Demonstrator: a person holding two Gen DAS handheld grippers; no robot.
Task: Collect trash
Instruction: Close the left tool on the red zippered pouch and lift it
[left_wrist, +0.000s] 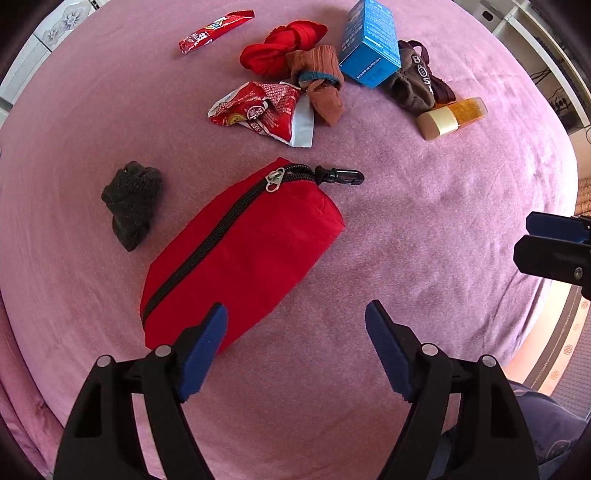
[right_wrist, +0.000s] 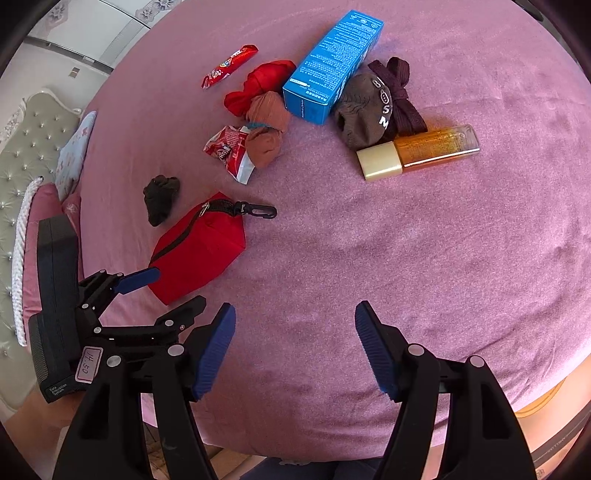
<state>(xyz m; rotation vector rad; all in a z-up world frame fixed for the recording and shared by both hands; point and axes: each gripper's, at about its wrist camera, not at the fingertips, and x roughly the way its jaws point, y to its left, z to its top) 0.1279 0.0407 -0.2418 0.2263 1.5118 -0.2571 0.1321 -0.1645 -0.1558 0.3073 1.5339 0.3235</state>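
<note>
On a pink bed cover lie a crumpled red snack wrapper (left_wrist: 260, 110) (right_wrist: 231, 149), a long red candy wrapper (left_wrist: 214, 31) (right_wrist: 229, 66), a blue box (left_wrist: 371, 42) (right_wrist: 332, 66) and an amber bottle with a cream cap (left_wrist: 452, 117) (right_wrist: 419, 151). A red zipped pouch (left_wrist: 240, 254) (right_wrist: 199, 247) lies closed in front. My left gripper (left_wrist: 295, 317) (right_wrist: 166, 291) is open and empty just before the pouch's near end. My right gripper (right_wrist: 295, 314) (left_wrist: 532, 240) is open and empty over bare cover.
Balled socks lie among the trash: black (left_wrist: 131, 205) (right_wrist: 160, 199), brown (left_wrist: 319, 86) (right_wrist: 266, 129), red (left_wrist: 284, 46) (right_wrist: 258, 86) and dark brown with letters (left_wrist: 419, 79) (right_wrist: 373, 107). A padded headboard (right_wrist: 22, 170) and pillows stand left. The bed edge runs along the right.
</note>
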